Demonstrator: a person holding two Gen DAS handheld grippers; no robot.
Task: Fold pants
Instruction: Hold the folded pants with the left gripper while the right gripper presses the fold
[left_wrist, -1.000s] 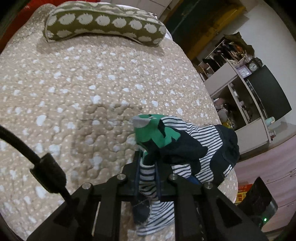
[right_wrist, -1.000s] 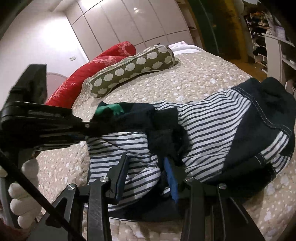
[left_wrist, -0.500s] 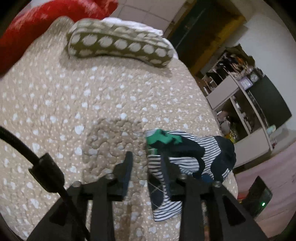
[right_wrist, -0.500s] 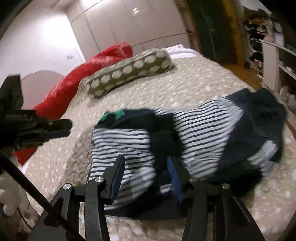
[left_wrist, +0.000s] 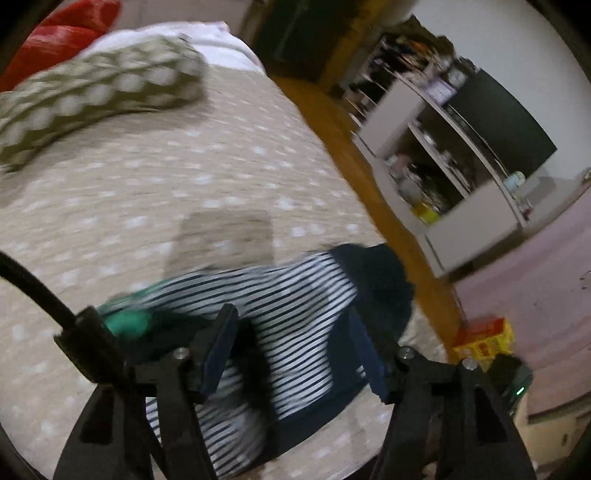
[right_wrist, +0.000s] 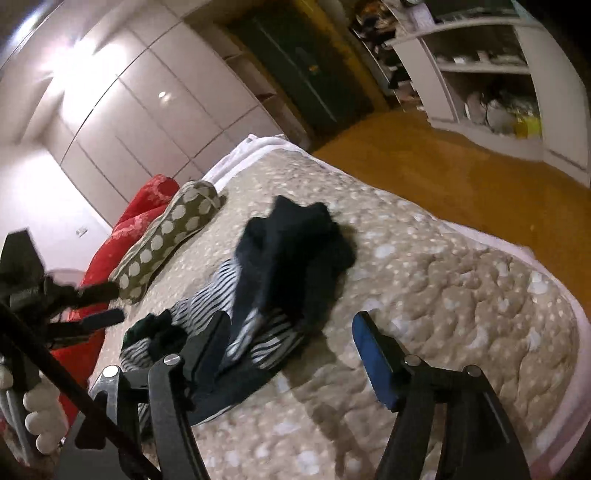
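We see dim, warm indoor light, with glare on the glossy wardrobe doors (right_wrist: 122, 99). Motion blur smears the spotted pillow (left_wrist: 92, 99) and the striped pants (left_wrist: 280, 314) in the left wrist view. Fisheye distortion bends the shelves (right_wrist: 491, 74), and dark vignetting rims every corner.

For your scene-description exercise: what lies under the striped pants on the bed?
The striped pants lie bunched on the beige quilted bedspread, which shows all around them. The quilt directly beneath is covered, and the folds hide the pants' own lower layers, so nothing more can be told.
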